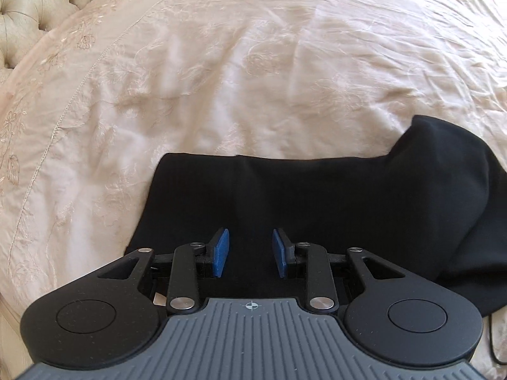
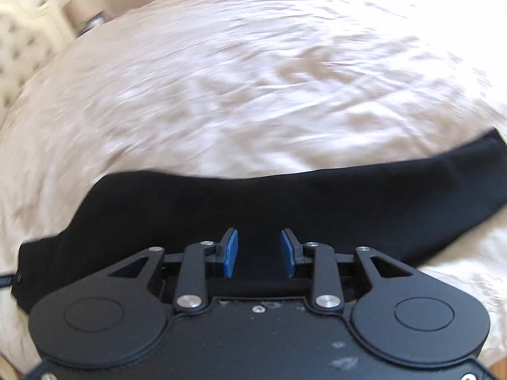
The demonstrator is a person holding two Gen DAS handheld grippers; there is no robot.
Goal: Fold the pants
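left wrist: steeply down, close over bedspread [image 1: 253, 63] | right wrist: same, blurred | shared: black pants [image 1: 317, 196]

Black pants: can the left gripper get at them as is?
Probably yes. The left gripper is open just above the black pants, which lie flat on the bedspread with nothing between.
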